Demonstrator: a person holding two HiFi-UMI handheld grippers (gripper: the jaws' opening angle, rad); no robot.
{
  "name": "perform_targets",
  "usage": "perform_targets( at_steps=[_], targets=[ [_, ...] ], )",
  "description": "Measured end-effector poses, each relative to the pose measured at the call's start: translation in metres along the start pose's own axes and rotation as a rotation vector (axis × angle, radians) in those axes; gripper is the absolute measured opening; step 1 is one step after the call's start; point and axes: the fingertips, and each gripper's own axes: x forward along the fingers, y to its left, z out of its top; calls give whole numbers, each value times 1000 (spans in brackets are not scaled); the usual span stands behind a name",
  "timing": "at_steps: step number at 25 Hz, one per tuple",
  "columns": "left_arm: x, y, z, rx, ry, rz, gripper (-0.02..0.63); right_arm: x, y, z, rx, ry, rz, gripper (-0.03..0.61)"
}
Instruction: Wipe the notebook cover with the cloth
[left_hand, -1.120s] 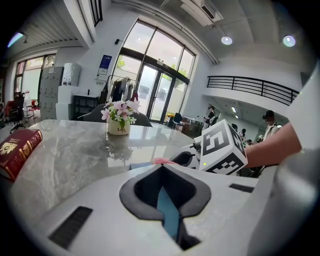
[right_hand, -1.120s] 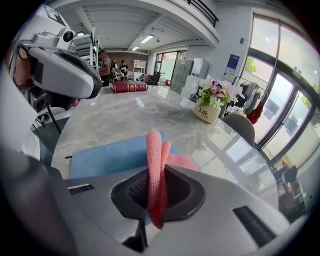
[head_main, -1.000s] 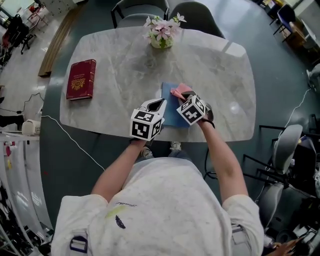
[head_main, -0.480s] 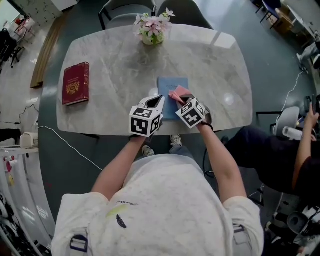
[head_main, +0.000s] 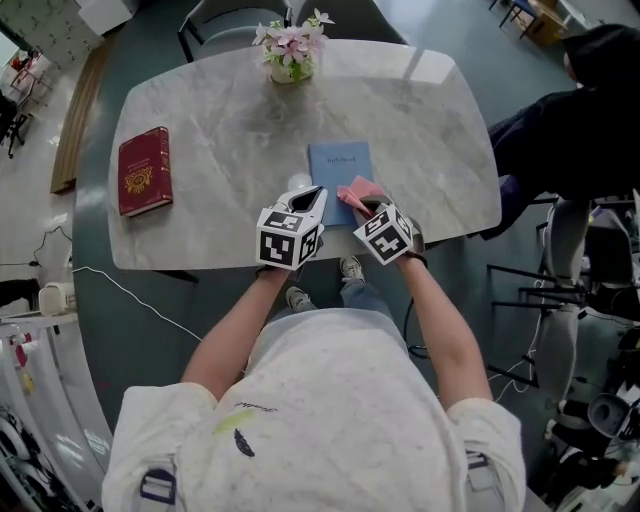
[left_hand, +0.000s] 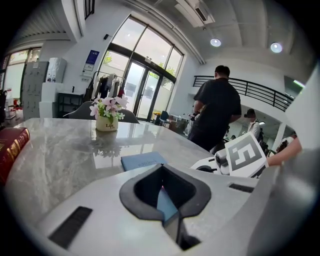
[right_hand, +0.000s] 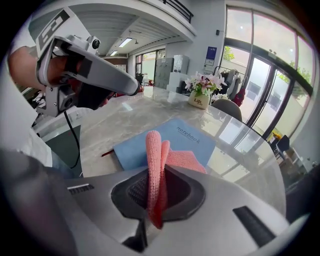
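A blue notebook (head_main: 338, 170) lies flat on the marble table (head_main: 220, 120), near its front edge. My right gripper (head_main: 365, 205) is shut on a folded pink cloth (head_main: 357, 190), which rests on the notebook's near right part. In the right gripper view the cloth (right_hand: 152, 150) stands up between the jaws of that gripper (right_hand: 160, 172), over the notebook (right_hand: 170, 142). My left gripper (head_main: 310, 200) is at the notebook's near left corner, jaws together with nothing in them. In the left gripper view its tips (left_hand: 161, 167) meet, and the notebook (left_hand: 142, 161) shows beyond.
A red book (head_main: 144, 170) lies at the table's left end. A pot of pink flowers (head_main: 290, 50) stands at the far edge, with chairs behind it. A person in dark clothes (head_main: 560, 110) stands by the table's right end.
The right gripper has drawn the cloth across the cover toward the notebook's near edge. The left gripper stayed beside it. A person in dark clothes has come up at the right.
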Motion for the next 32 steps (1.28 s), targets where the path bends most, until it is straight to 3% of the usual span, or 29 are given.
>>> perform_targets(
  at_steps=[9, 17, 23, 32],
  targets=[
    [-7, -1, -10, 8, 7, -20, 8, -17, 27, -17, 50, -11, -11, 15],
    [-9, 1, -14, -7, 7, -19, 8, -32, 33, -22, 36, -4, -18, 15],
    [-8, 12, -17, -26, 6, 5, 8, -53, -4, 17, -54, -70, -90, 15],
    [-10, 27, -11, -63, -35, 52, 6, -34, -58, 92, -189, -96, -110, 15]
  ],
)
